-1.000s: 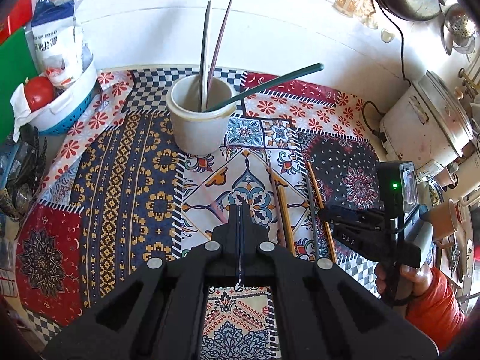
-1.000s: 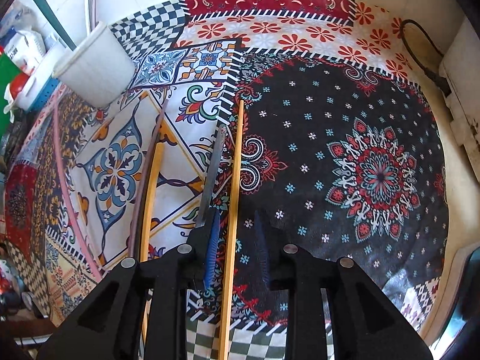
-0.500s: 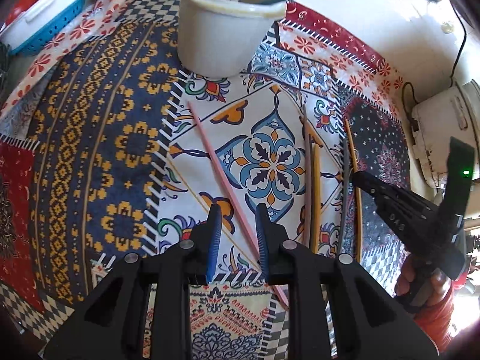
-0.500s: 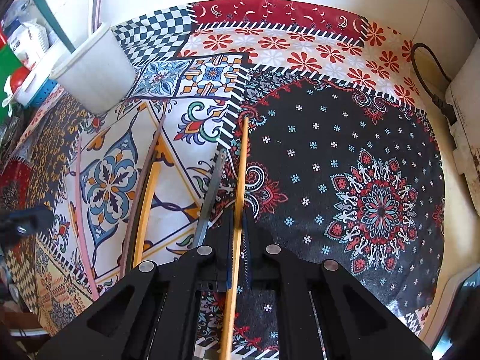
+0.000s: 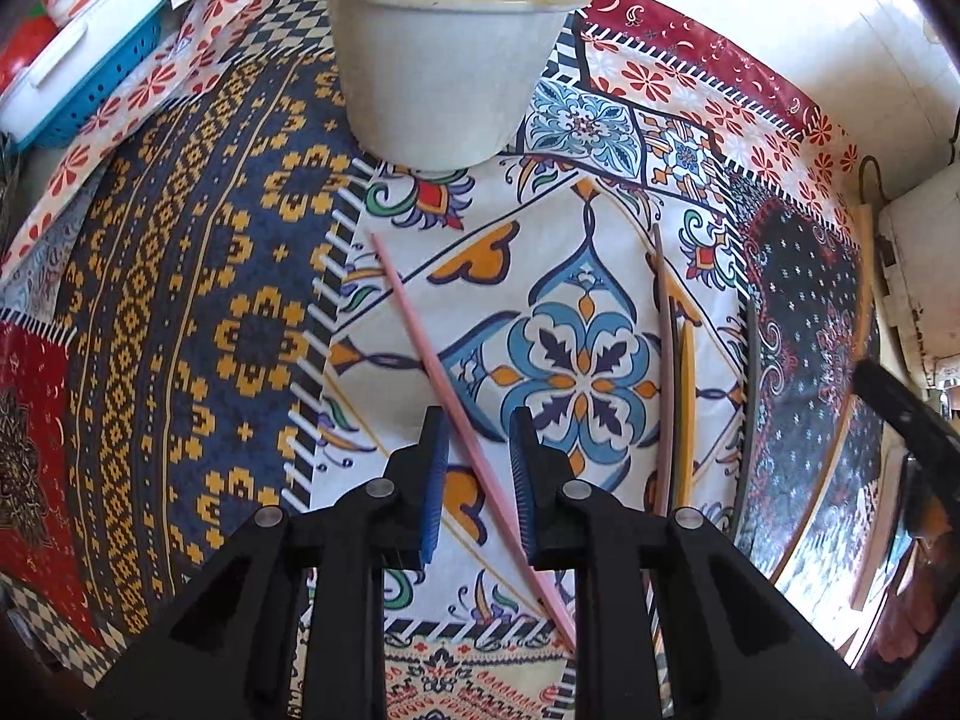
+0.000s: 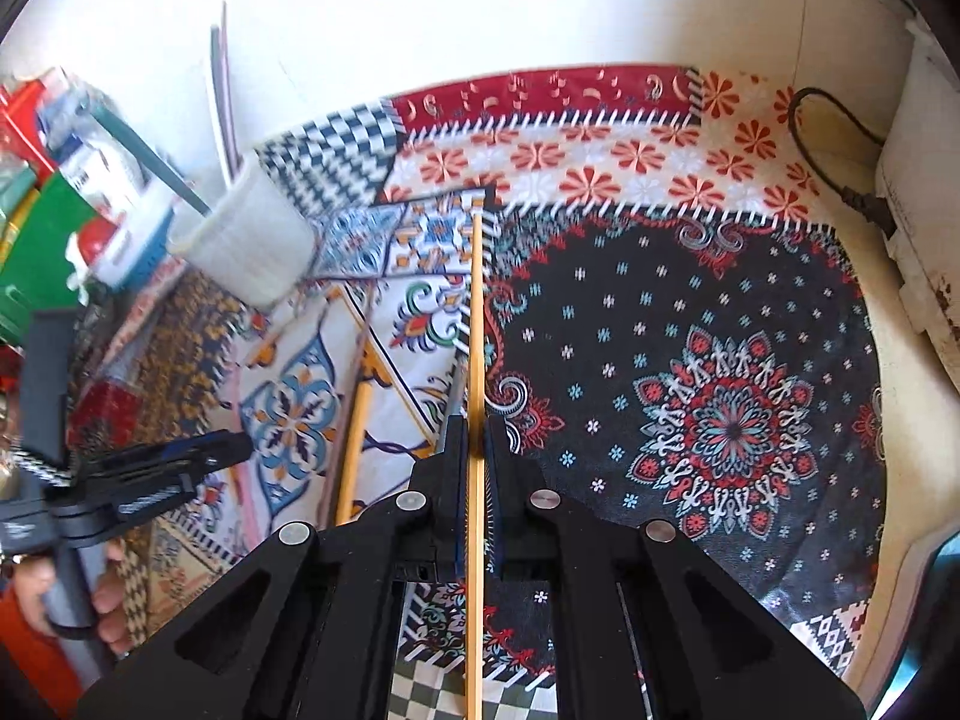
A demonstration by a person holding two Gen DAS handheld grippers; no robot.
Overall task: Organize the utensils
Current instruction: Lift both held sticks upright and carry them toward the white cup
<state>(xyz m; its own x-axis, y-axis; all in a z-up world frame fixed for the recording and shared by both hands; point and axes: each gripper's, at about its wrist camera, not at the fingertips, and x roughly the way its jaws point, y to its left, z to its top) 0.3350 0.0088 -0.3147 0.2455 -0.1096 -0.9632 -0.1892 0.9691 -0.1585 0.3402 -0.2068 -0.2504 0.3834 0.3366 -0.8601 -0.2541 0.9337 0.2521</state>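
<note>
Left wrist view: the left tongs (image 5: 477, 429) sit narrowly parted astride a pink chopstick (image 5: 447, 396) lying flat mid-desk on the patterned cloth (image 5: 180, 312), pads not touching it. The white utensil cup (image 5: 444, 60) stands near the desk's far edge. The right tongs (image 6: 474, 429) are clamped on a yellow chopstick (image 6: 476, 312).

No readable text, label, brand or number appears in either view; printing on the blurred white packet (image 6: 99, 171) is illegible.
</note>
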